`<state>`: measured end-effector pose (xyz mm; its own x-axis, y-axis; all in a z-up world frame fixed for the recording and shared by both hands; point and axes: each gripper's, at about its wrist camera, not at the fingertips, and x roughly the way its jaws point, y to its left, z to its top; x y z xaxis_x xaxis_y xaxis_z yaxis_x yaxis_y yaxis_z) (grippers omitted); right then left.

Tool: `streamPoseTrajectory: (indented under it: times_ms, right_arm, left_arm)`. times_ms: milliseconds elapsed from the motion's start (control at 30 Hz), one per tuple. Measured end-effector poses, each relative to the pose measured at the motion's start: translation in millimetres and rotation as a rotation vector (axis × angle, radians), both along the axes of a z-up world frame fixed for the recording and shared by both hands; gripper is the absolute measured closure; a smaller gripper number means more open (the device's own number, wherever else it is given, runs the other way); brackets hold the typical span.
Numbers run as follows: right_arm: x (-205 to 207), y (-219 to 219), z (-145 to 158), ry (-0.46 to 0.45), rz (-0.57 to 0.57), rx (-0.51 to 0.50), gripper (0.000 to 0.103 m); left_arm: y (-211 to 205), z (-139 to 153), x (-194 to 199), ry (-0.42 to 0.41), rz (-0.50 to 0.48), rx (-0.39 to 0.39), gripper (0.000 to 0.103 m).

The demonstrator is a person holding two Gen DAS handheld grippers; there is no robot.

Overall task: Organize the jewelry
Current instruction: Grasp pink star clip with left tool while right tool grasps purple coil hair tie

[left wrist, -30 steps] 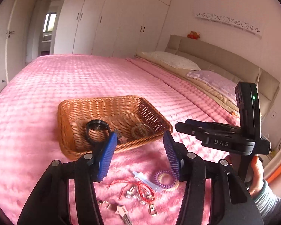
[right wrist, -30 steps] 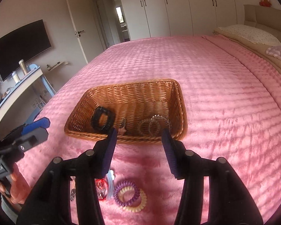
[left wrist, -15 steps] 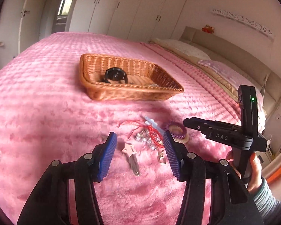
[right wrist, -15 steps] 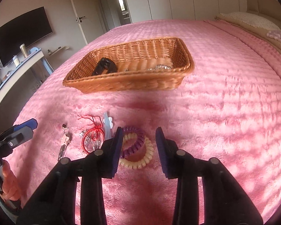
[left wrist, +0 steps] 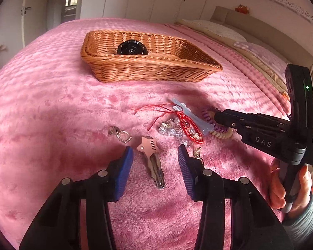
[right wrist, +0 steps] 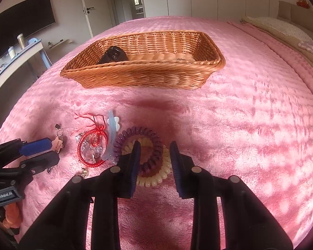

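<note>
Star hair clip (left wrist: 153, 158), near side of the wicker basket (left wrist: 148, 70), lies lengthwise between my left gripper (left wrist: 155, 156)'s closing, not-yet-touching jaws. My right gripper (right wrist: 154, 156) closes astride the spiral hair ties (right wrist: 150, 158), nothing gripped.

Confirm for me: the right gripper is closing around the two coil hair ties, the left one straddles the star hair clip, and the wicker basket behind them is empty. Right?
Not quite: the wicker basket is not empty. The right wrist view shows a black watch lying inside it. The rest holds: the right gripper is closing around the coil hair ties, pads not yet pressing, and the left gripper straddles the star hair clip.
</note>
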<state>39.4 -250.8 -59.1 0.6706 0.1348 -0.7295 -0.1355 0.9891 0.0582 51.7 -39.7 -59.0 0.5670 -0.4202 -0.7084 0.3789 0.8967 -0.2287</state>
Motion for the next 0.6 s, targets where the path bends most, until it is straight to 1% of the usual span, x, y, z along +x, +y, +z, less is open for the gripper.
streamPoseTrajectory:
  times_ms: [133,167,200,267,433,533,600]
  right_arm:
    - [0.9,4.1,-3.2,0.003,-0.008,-0.037,0.082]
    - [1.0,5.8,-3.2,-0.001,-0.01,-0.048,0.086]
    - [0.5,7.3,-3.4,-0.004,-0.008,-0.055,0.089]
    - [-1.1,9.4,-2.8,-0.014,-0.004,-0.063,0.093]
    - [-6.2,10.4,1.2,-0.041,0.006,-0.061,0.093]
    - [-9.9,6.0,4.0,-0.053,0.002,-0.039,0.093]
    - [-15.1,1.2,8.2,-0.078,0.006,-0.008,0.093]
  left_arm:
    - [-3.2,-1.5,1.2,-0.003,0.018,0.015,0.072]
    - [-3.8,-2.1,1.4,-0.006,0.02,0.022,0.079]
    - [-4.6,-2.8,2.0,-0.005,0.025,0.03,0.082]
    - [-6.1,-2.7,1.1,-0.011,0.027,0.038,0.082]
    - [-9.3,-0.9,-3.3,-0.039,0.025,0.059,0.082]
    - [-8.5,1.3,-7.0,-0.059,0.018,0.045,0.083]
    - [-5.1,5.1,-11.7,-0.087,0.014,0.018,0.083]
